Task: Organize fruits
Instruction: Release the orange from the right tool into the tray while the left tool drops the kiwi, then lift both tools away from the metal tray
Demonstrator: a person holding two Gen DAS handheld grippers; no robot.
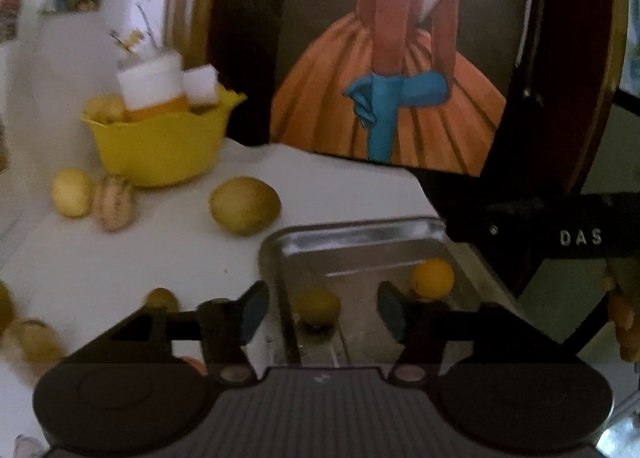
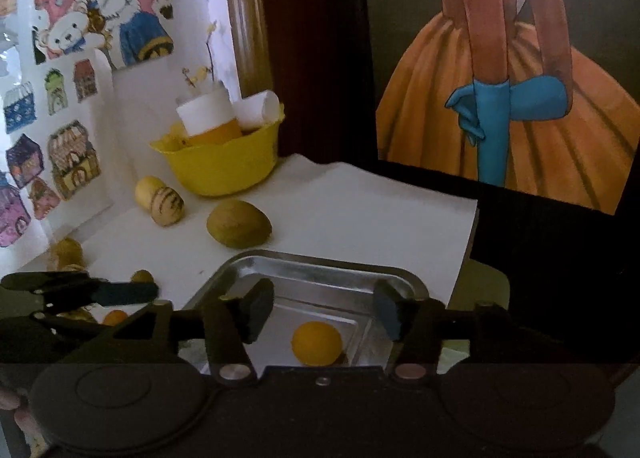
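Note:
A metal tray [image 1: 360, 234] [image 2: 320, 270] sits at the near right of the white table. In it lie an orange fruit [image 1: 434, 278] [image 2: 317, 343] and a yellow-green fruit [image 1: 318, 306]. My left gripper [image 1: 322, 312] is open and empty, just above the tray's near left edge. My right gripper [image 2: 324, 312] is open and empty above the tray, over the orange fruit. A large green-yellow fruit [image 1: 245, 205] [image 2: 239, 224] lies on the table behind the tray. The left gripper's finger also shows at the left of the right wrist view [image 2: 124, 293].
A yellow bowl [image 1: 164, 138] [image 2: 224, 162] with white containers stands at the back. A yellow fruit [image 1: 72, 192] [image 2: 147, 188] and a striped fruit [image 1: 114, 202] [image 2: 168, 205] lie beside it. Several small fruits [image 1: 32, 338] lie at the near left. A painting [image 1: 392, 58] leans behind.

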